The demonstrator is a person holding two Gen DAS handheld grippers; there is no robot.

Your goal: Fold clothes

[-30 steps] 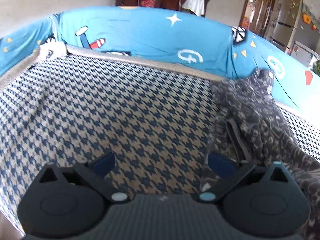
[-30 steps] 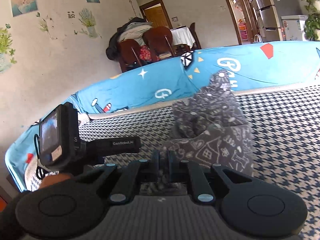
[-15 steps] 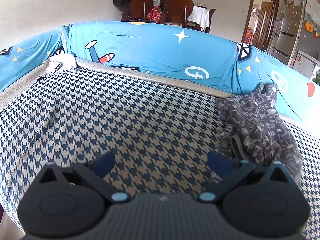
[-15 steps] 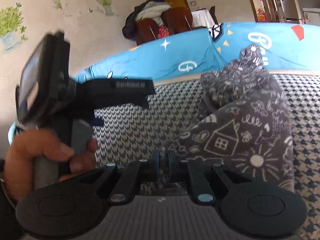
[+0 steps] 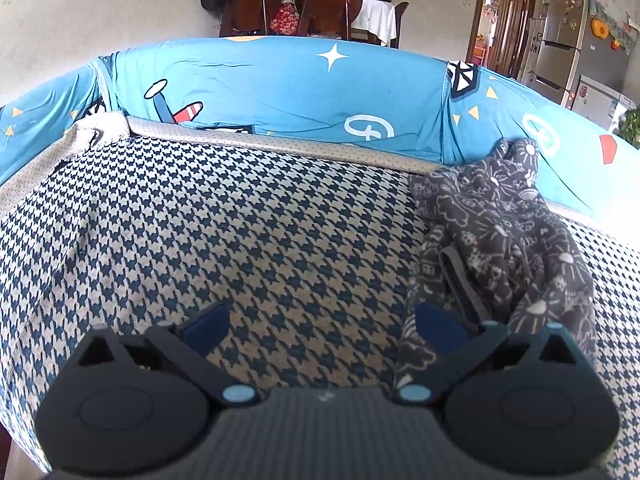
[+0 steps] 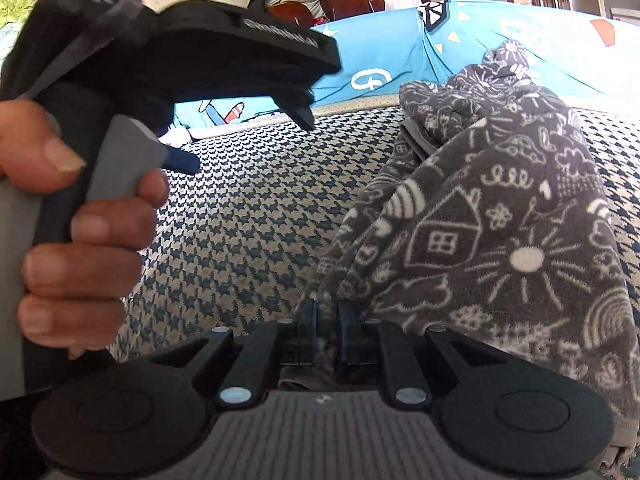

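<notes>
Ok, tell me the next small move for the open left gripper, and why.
Probably ease the left gripper rightward onto the near edge of the grey doodle-print fleece garment and close. Its jaws stand wide over bare houndstooth cover, while the right gripper already pinches the garment, so spreading needs a second grip.

Grey doodle-print garment [image 6: 492,216], houndstooth cover [image 5: 224,232]

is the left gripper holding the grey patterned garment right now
No, the left gripper is wide open over the houndstooth cover, with the garment only beside its right finger.
</notes>
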